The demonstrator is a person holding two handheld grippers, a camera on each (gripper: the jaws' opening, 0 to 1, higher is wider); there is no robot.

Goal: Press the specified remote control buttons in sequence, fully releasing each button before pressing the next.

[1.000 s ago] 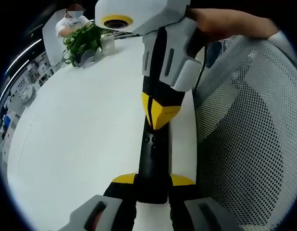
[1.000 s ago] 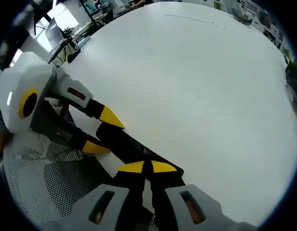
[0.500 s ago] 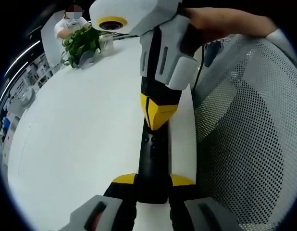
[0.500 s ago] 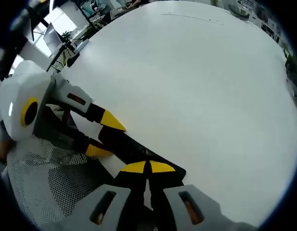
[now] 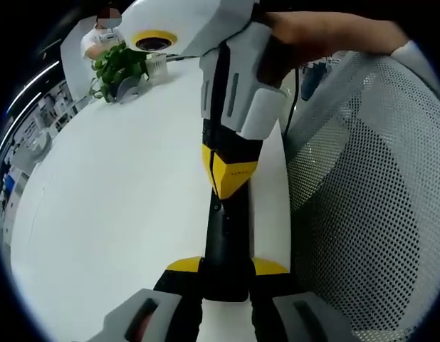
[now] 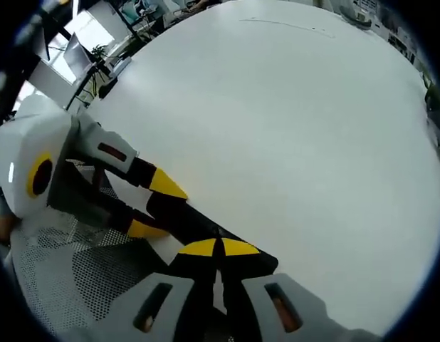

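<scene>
Change: since a second ago the right gripper (image 5: 231,178) has been slid a little down the remote (image 5: 226,246), toward the left gripper (image 5: 226,274).
Remote: held lengthwise at the table (image 5: 120,206) edge, beside the mesh chair (image 5: 362,214).
Left tongs: clamped on the remote's near end.
Right tongs: tips brought together, resting on the remote's upper face as a single point; contact with a button cannot be confirmed.
Risk: the wrong button could be struck, or two at once, because the buttons are small and close-set; the remote could pivot under a hard push.
</scene>
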